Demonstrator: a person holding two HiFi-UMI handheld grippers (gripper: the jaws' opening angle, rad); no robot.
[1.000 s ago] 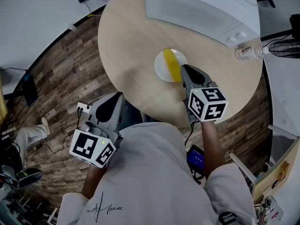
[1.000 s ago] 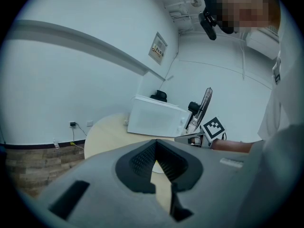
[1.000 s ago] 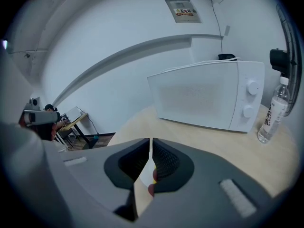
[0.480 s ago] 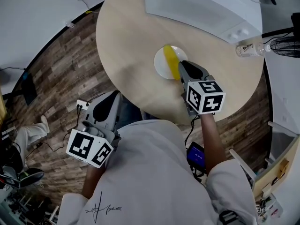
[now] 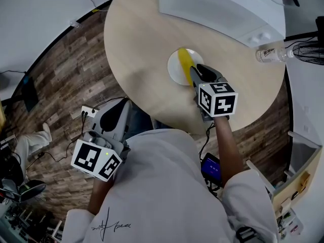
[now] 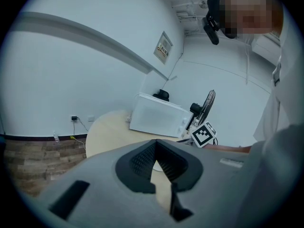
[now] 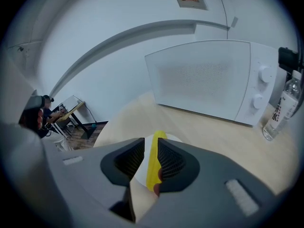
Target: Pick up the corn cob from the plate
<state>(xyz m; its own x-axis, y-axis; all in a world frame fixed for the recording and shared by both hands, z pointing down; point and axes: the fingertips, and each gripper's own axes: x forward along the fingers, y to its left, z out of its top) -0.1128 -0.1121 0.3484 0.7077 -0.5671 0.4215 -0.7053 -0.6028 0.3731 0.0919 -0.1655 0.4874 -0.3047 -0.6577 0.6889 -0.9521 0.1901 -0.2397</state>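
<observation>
Corn: a yellow cob (image 7: 153,167) lies across a white plate (image 5: 174,74) near the middle of a round table (image 5: 136,44).
Right gripper (image 7: 150,148): jaws parted and set either side of the cob, not yet pressed on it. The cob lies against one jaw, and a strip of plate shows between it and the other. Its far end pokes out past the jaw tips.
Left gripper (image 6: 159,163): jaws a little apart with nothing between them, held off the table by the person's body.
Nearby: a microwave (image 5: 217,4) at the table's far side and a bottle (image 5: 271,53) at the edge, both well apart from the plate.
Risk, rolling: because the cob sits off-centre, the free jaw would likely push it sideways as it closes, so it could roll off the plate.
Risk, slipping: the cob is round, so a light squeeze may let it twist or drop on the lift.
Risk, plate: jaws held too low could catch the rim and drag or tip the plate.
</observation>
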